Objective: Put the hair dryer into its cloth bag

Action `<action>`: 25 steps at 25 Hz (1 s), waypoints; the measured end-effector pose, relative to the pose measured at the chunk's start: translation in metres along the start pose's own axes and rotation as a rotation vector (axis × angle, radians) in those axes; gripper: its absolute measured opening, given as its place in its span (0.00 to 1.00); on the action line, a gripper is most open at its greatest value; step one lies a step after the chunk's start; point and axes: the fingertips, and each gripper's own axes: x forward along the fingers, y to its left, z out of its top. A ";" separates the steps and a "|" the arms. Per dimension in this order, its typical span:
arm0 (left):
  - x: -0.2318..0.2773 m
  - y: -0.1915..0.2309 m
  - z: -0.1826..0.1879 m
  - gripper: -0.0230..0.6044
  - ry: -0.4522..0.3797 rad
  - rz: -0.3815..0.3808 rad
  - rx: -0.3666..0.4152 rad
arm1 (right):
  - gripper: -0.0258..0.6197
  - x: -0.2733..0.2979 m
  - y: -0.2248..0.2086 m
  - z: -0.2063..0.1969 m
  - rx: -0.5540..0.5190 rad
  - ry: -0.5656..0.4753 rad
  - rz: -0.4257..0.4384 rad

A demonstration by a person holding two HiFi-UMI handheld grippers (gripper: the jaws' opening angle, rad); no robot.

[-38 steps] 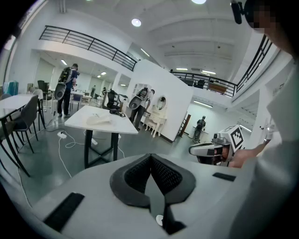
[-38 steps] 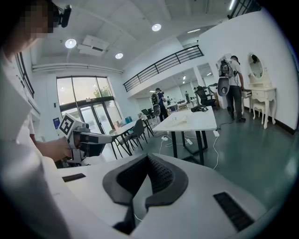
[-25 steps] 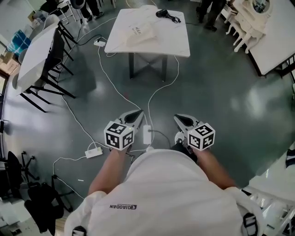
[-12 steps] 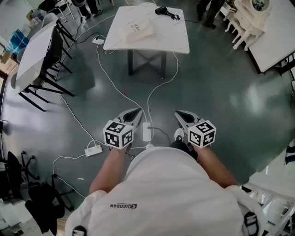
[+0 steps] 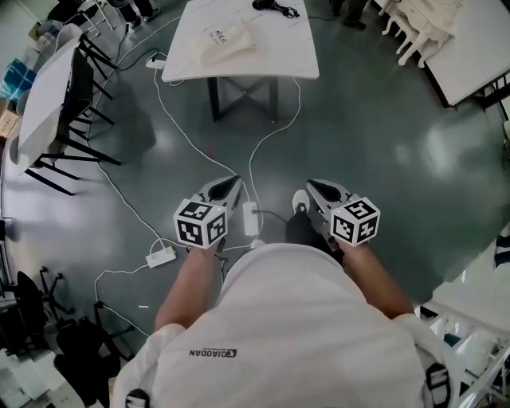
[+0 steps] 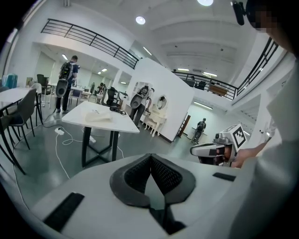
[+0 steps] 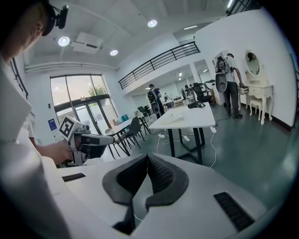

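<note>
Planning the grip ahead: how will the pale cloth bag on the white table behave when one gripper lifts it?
The pale cloth bag lies flat and rumpled on the white table, so it is probably floppy and will sag from one pinch. It looks thin, likely light. Its mouth probably won't stay open.

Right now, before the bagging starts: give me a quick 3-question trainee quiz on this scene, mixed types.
1. True or false: the hair dryer is already inside the cloth bag.
2. The left gripper has its jaws: A) open, empty; B) shut, empty; C) shut on a cable.
3. In the head view, what lies on the floor between the left gripper and the right gripper?

Key: 1 false, the two lie apart on the white table. 2 B. 3 a white power strip.
</note>
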 end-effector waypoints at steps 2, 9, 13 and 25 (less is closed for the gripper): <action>0.015 0.001 0.007 0.08 0.004 0.003 0.000 | 0.08 0.007 -0.016 0.007 0.010 -0.002 0.008; 0.085 0.010 0.039 0.08 0.041 0.035 -0.006 | 0.08 0.036 -0.088 0.050 0.022 -0.010 0.045; 0.132 0.007 0.074 0.08 0.030 0.045 0.007 | 0.08 0.048 -0.135 0.077 0.007 -0.005 0.066; 0.246 0.005 0.126 0.08 0.039 0.122 -0.045 | 0.08 0.070 -0.255 0.132 0.000 0.020 0.139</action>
